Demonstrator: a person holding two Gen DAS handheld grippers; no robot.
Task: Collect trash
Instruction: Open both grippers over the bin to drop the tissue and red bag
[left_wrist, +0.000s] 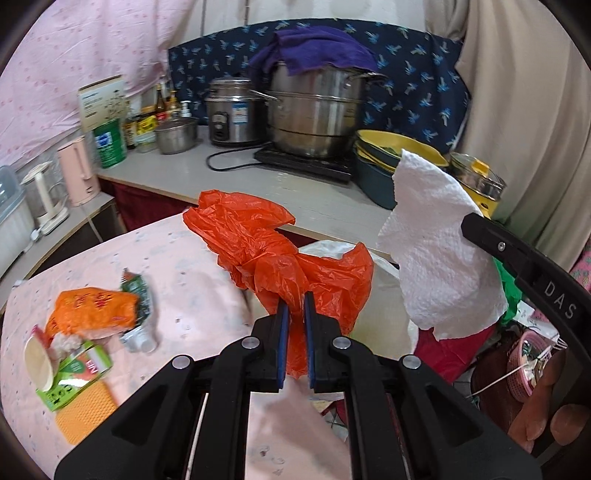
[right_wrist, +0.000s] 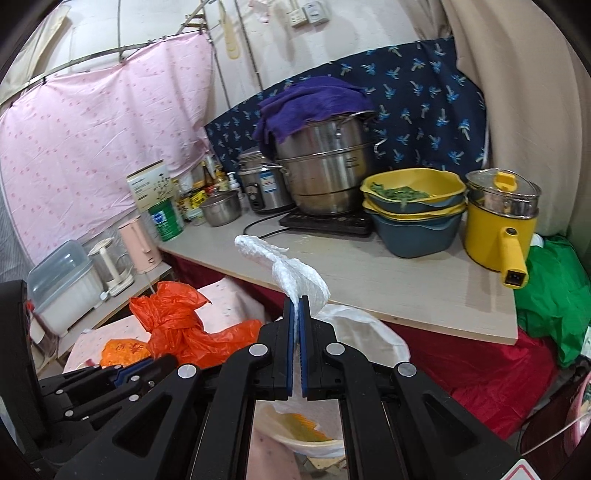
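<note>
Trash lifted clear for dropping: left gripper (left_wrist: 295, 306) jaws clenched on orange plastic bag (left_wrist: 266, 243) above bench's far edge; right gripper (right_wrist: 296, 308) jaws pinching paper towel (right_wrist: 291, 273) over white-lined bin (right_wrist: 295, 432), likely destination. Wrappers (left_wrist: 92, 314) remain at bench's left edge.

At frame centre your left tongs (left_wrist: 295, 306), matt black plastic with blue pads, pinch a thin, crinkled, glossy orange plastic bag (left_wrist: 258, 243). At right you see embossed, soft white paper towel (left_wrist: 436, 258). At top stands a shiny brushed-metal steamer pot (left_wrist: 317, 110) under fuzzy purple cloth (left_wrist: 314, 46).
</note>
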